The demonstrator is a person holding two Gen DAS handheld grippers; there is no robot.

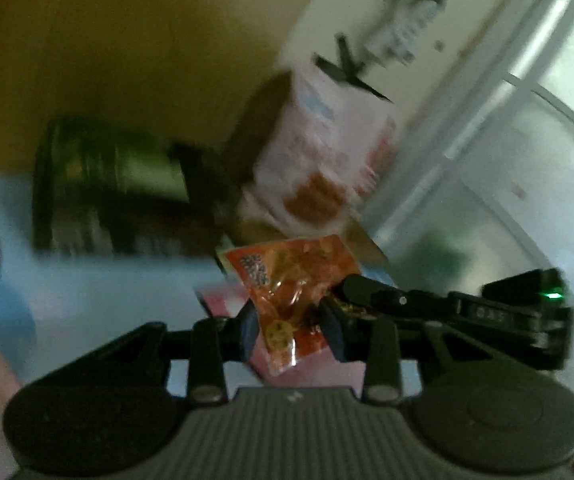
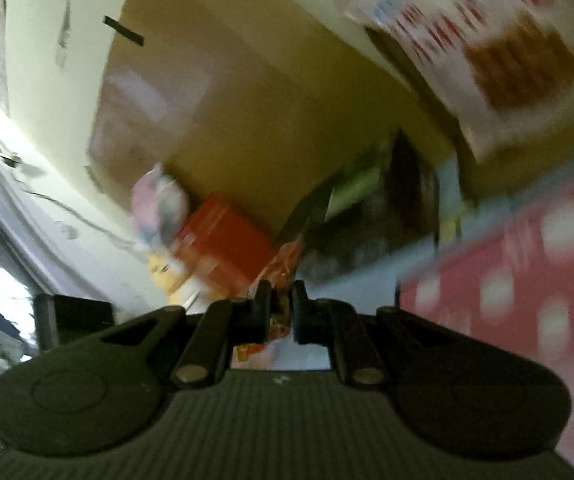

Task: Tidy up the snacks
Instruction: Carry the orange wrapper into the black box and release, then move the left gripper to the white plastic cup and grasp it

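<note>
Orange snack packet [image 1: 287, 292], gripped at two points.
Left gripper [image 1: 291, 328] jaws pinched its lower half; right gripper [image 2: 281, 308] jaws clamped its edge. Background blurred.

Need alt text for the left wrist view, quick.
The left hand-held gripper pinches an orange snack packet, which the right hand-held gripper also grips from the right. Behind, blurred, stand a white snack bag and a dark green container.
</note>
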